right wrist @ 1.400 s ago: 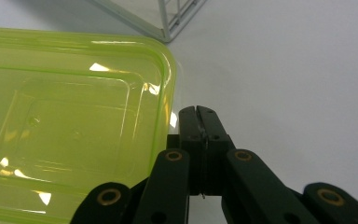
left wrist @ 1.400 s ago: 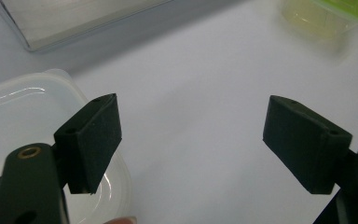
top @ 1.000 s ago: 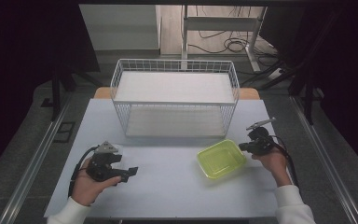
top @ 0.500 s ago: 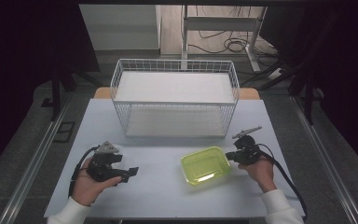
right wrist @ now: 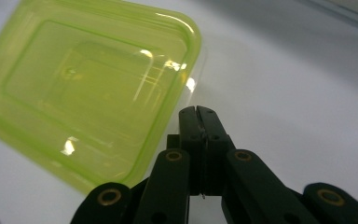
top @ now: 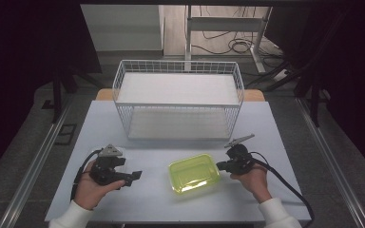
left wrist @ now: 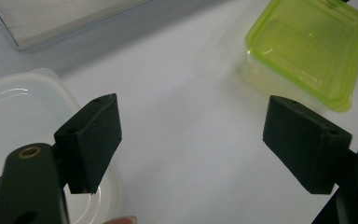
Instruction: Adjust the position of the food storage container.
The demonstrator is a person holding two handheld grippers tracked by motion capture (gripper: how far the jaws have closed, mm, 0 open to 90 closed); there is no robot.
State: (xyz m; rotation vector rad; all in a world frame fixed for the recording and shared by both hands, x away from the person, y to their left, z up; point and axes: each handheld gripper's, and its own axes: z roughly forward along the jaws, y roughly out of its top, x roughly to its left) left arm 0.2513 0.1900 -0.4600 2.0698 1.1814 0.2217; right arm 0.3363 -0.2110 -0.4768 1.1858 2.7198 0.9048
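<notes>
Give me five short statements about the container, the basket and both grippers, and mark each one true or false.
1. The green container sits inside the wire basket. False: it rests on the table, in front of the basket.
2. The right gripper has its jaws shut. True.
3. The left gripper is shut. False: its jaws stand wide apart.
4. The right gripper is at the container's edge. True.
5. The left gripper grips the green container. False: it grips nothing.

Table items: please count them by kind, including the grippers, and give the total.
Green-lidded container: 1
Clear plastic container: 1
White wire basket: 1
Grippers: 2, left gripper open, right gripper shut
Total: 5
</notes>
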